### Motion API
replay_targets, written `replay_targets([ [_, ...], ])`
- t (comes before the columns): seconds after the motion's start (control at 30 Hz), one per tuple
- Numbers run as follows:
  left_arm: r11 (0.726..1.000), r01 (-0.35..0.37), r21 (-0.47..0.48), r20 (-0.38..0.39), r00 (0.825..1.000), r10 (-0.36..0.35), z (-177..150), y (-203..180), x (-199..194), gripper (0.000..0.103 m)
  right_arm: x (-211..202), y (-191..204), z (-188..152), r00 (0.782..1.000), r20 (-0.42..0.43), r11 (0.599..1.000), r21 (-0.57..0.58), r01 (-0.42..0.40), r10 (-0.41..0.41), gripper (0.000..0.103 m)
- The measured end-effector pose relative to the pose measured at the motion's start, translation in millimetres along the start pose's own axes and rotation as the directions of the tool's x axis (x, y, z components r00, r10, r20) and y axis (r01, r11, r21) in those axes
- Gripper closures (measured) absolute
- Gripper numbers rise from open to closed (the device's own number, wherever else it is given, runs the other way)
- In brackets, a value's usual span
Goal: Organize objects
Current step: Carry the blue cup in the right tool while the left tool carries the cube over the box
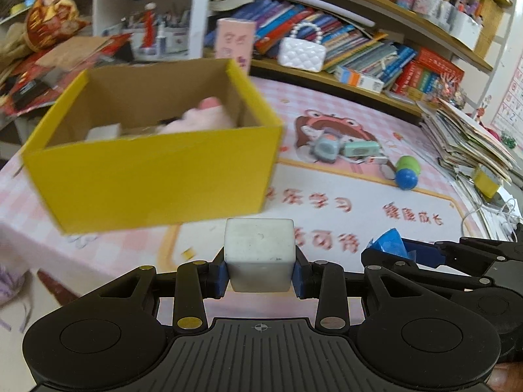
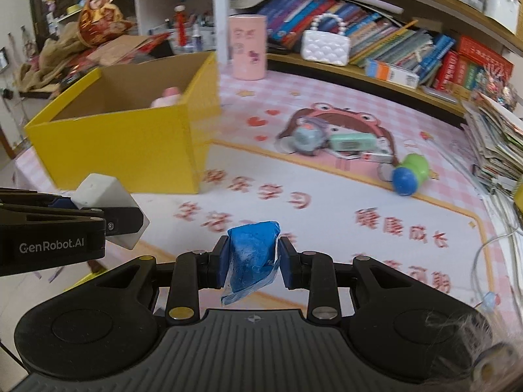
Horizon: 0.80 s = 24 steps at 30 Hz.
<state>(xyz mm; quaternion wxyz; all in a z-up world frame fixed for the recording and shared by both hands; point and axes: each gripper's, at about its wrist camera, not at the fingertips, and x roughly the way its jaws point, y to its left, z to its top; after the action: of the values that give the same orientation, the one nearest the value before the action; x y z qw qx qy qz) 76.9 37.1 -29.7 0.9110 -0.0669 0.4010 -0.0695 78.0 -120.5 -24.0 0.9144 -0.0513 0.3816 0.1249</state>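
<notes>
Your desk mat [image 2: 327,215] fills most of both views, pink-checked with a cartoon print and blurred red lettering you cannot read. Behind it, the bookshelf [image 2: 376,49] runs off the frame at the top and right, its spines too smeared to make out.

The yellow box [image 1: 153,183] stands open on the mat's left part, smeared by motion. Its front wall hides most of the contents; only a pink soft thing [image 1: 199,117] and a pale corner of something else show above the rim.

Near the mat's middle, a small cluster of toys [image 2: 330,140] lies well apart from the box, with a green-and-blue toy [image 2: 408,173] just to its right; their details are too blurred to tell.

Your left gripper [image 1: 260,269] is clamped narrow on a white cube [image 1: 260,253], off-white and scuffed with small dark specks, held just in front of the box.

Your right gripper [image 2: 251,258] pinches a blue wrapped piece [image 2: 253,251], crinkled, with a loose film tail hanging below the pads.
</notes>
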Motion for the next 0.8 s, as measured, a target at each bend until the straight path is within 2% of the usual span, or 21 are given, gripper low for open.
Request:
replay_targets([
  [0.27,0.999,-0.029,-0.022,0.004,1.0,0.029,-19.3,39.3,-28.5,0.068,-7.7,51.9,-11.8,0.999,-0.004,0.999,-0.021,-0.037,0.037,0.074],
  [0.8,0.997,-0.069,-0.017,0.042,0.997,0.069,-43.4,96.1,-71.7,0.068,-21.0,122.7,-25.7,0.997,0.026,0.997,-0.025,-0.076,0.077,0.074],
])
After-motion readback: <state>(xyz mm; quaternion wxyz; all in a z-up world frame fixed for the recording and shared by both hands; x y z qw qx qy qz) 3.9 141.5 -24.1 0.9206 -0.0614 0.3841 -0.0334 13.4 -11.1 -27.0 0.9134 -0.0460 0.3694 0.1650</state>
